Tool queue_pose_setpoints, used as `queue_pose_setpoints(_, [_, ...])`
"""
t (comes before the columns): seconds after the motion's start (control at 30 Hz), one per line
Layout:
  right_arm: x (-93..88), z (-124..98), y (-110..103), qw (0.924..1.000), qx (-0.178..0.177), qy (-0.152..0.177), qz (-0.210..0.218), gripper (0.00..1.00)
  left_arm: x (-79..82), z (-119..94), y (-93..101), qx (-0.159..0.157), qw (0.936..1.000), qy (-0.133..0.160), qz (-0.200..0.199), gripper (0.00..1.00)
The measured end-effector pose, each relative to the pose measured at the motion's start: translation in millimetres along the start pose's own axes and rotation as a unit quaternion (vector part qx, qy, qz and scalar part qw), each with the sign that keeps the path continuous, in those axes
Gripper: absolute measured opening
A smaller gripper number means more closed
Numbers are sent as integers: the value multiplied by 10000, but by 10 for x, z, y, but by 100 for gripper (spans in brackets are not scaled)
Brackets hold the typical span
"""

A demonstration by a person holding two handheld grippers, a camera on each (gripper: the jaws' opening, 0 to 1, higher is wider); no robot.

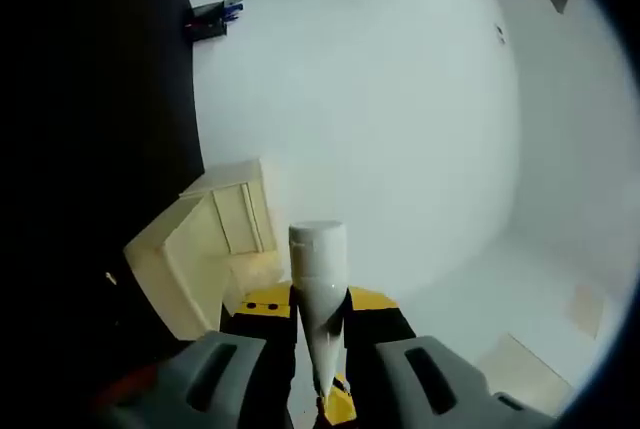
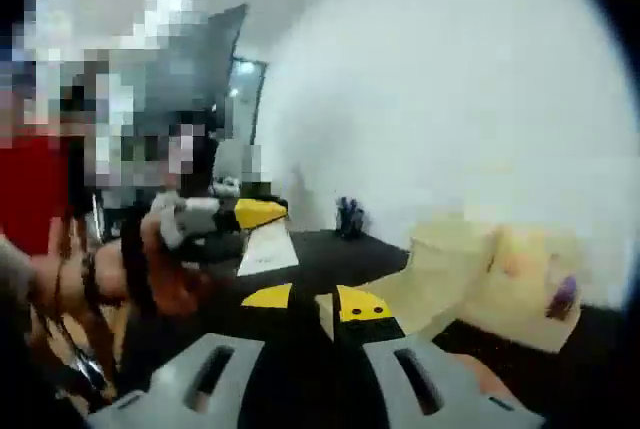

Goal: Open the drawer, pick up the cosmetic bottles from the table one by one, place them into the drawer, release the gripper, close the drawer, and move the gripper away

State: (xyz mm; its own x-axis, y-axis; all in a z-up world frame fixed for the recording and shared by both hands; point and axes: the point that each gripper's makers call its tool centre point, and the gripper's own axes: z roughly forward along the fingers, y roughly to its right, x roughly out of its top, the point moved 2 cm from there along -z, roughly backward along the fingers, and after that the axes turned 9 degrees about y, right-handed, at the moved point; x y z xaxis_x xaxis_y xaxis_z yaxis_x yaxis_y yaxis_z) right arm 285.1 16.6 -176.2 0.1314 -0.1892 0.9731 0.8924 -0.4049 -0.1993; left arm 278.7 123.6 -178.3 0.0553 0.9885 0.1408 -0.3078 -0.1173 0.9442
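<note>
Presently, a white cosmetic bottle [image 1: 318,294] was seen pinched between the jaws of the left gripper [image 1: 322,369], with its flat wider end pointed away from the camera and its tapered end seated low between the jaws. Its long axis was aligned with the gripper's own forward axis, toward 12 o'clock in the left gripper view. The cream drawer unit [image 1: 215,249] was located at about 10 o'clock from the held bottle, near it, with an open drawer apparently facing up and toward the gripper; its interior could not be fully made out.

In the right gripper view, the right gripper [image 2: 325,324] was observed with its jaws drawn close together on nothing visible. The drawer unit [image 2: 480,284] lay at 2 o'clock from it, blurred. The left gripper [image 2: 225,217], carried in a hand [image 2: 150,259], appeared at 10 o'clock.

The left gripper was judged the one positioned for the placement; a shift toward 10 o'clock would be required.
</note>
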Motion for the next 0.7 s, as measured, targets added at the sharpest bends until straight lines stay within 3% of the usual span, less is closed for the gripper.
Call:
queue_pose_setpoints(0.07, [-46,26,13,9947,61,-5,1027,11,-23,4,10,-20,10000,11,-15,21])
queue_pose_setpoints(0.17, [-80,61,12,9813,201,109,1910,11,-77,11,33,-62,10000,-10,-51,21])
queue_pose_setpoints(0.27, [-81,112,55,9535,324,183,2991,11,-122,-1,38,-68,10000,-61,19,21])
queue_pose_setpoints(0.3, [-74,128,45,9406,405,218,3365,11,40,184,-22,-53,10000,-65,2,21])
queue_pose_setpoints(0.33, [-110,137,37,9307,393,141,3633,11,67,217,-32,-54,10000,-63,-3,21])
queue_pose_setpoints(0.4, [-146,152,-59,9150,540,155,3996,11,31,212,-30,-61,10000,-60,3,21])
queue_pose_setpoints(0.5, [-137,173,-134,8999,601,306,4309,11,-28,199,-30,-60,10000,-71,18,21])
queue_pose_setpoints(0.7, [-135,271,-87,8914,644,315,4476,10,-82,188,-38,-61,10000,-70,-5,21])
